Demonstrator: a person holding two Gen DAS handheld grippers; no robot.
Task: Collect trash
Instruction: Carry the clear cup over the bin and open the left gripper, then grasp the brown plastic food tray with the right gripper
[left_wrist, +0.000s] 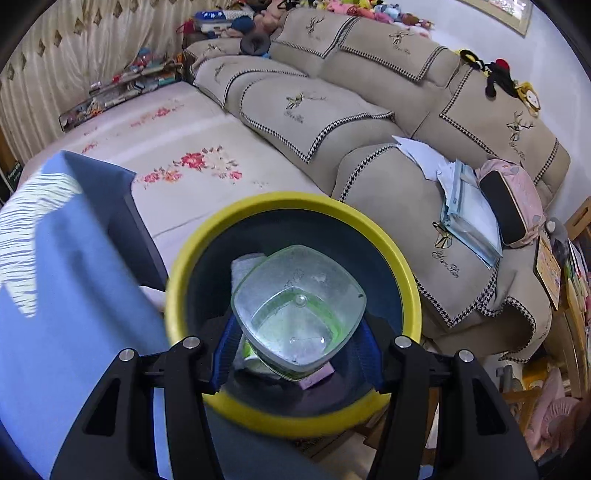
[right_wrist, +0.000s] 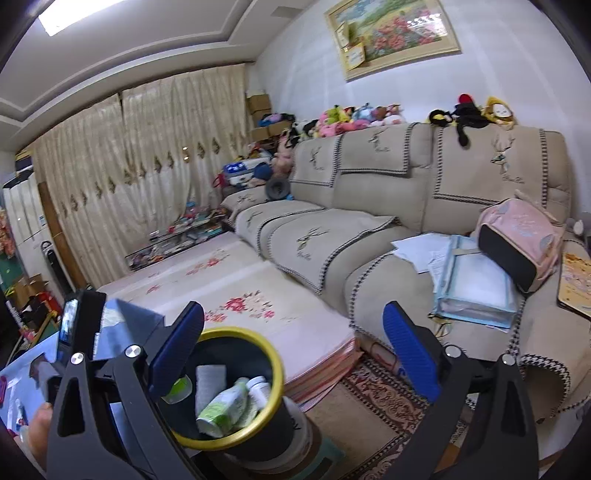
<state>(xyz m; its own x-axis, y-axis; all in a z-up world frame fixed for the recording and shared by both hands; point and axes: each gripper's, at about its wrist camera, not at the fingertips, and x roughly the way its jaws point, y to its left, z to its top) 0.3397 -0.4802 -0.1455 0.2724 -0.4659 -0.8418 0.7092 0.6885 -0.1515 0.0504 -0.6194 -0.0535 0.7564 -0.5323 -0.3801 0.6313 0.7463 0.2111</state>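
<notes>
left wrist view: left gripper (left_wrist: 295, 354) clamped on clear plastic bottle (left_wrist: 299, 308), base-up over yellow-rimmed bin (left_wrist: 207, 236). right gripper (right_wrist: 295, 354) spread wide, empty. bin holds more bottles (right_wrist: 225, 408). sofa (right_wrist: 369, 229) behind.

Both grippers (left_wrist: 295, 350) (right_wrist: 291, 354) — matte black frames, silver screws, ribbed blue pads on the jaws.

— Where does the left wrist view sit?
— Close above the yellow-rimmed dark round bin (left_wrist: 402, 266), looking down into it.
— And the right?
— Farther back, higher, facing the beige sofa (right_wrist: 369, 236). Both share bin (right_wrist: 275, 362) and sofa (left_wrist: 325, 103).
</notes>
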